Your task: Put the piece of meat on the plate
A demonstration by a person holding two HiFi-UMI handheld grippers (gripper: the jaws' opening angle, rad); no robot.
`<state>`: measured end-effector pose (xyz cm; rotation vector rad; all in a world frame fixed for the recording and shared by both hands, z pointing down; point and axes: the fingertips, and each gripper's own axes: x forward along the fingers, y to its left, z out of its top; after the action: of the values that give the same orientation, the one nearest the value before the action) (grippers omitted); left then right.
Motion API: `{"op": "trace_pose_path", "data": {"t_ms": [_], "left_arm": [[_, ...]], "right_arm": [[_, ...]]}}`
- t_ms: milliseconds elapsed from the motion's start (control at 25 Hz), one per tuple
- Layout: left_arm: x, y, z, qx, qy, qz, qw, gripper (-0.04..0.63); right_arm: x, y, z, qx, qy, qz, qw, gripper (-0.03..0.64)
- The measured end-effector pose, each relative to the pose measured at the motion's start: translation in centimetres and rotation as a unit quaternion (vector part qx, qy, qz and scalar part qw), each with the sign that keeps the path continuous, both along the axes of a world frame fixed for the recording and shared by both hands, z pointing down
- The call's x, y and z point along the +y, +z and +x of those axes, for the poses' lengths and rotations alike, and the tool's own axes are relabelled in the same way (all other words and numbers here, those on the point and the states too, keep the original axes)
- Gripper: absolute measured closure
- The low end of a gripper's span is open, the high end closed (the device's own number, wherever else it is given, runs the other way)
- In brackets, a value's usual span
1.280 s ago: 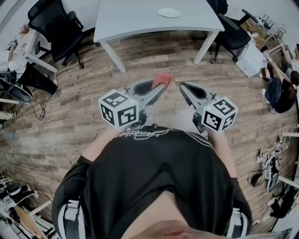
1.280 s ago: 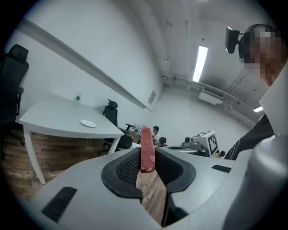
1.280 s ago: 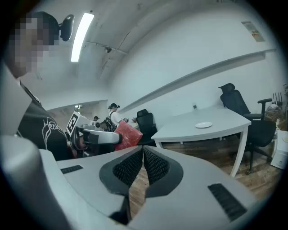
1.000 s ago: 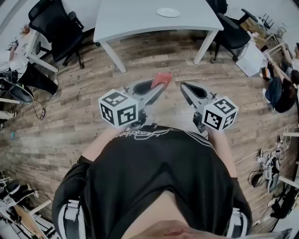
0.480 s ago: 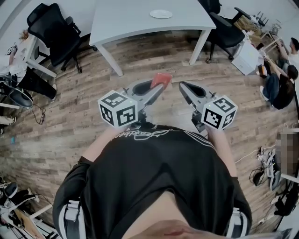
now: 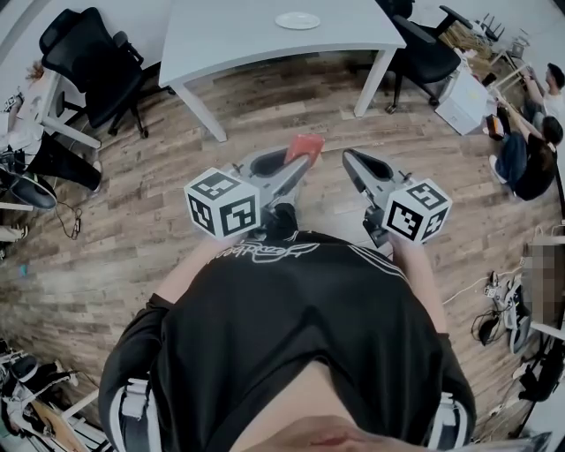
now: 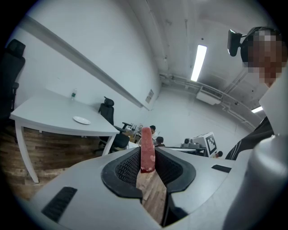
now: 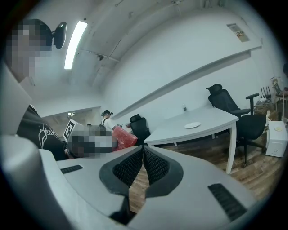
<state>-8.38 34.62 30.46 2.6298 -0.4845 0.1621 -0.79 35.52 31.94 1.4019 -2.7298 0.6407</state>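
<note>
A flat red piece of meat (image 6: 305, 146) stands on edge between the jaws of my left gripper (image 6: 300, 161), which is shut on it; in the left gripper view the meat (image 7: 147, 143) sticks up above the black pads. My right gripper (image 6: 350, 159) is held beside it, jaws together with nothing between them (image 8: 143, 150); the meat (image 8: 124, 136) shows to its left. The white plate (image 6: 297, 20) lies on a white table (image 6: 229, 35) well ahead of both grippers, also seen as a small plate (image 7: 82, 120) and plate (image 8: 192, 125).
Wooden floor lies between me and the table. Its legs (image 6: 369, 79) stand at the near corners. A black office chair (image 6: 97, 66) is at the left, another chair (image 6: 424, 53) at the right. People sit on the floor at the far right (image 6: 530, 141).
The table and plate have slid left and a little nearer in the head view. Both grippers keep their pose, the meat still in the left one.
</note>
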Motion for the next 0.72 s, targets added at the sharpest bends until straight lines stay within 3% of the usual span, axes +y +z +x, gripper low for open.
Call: {"op": "trace_pose_path", "data": {"t_ms": [280,720], "left_arm": [[-6.1,1.0,0.7,0.003,0.005,-0.015,0.9999,0.503],[-20.7,3.3,2.2,-0.017,0.027,-0.056,0.9979,0.503]], "right_arm": [[-5.6,0.9,0.3,0.004,0.001,-0.01,1.0,0.603],[-19.3,3.0,1.6,-0.008,0.023,-0.061,0.998,0.603]]}}
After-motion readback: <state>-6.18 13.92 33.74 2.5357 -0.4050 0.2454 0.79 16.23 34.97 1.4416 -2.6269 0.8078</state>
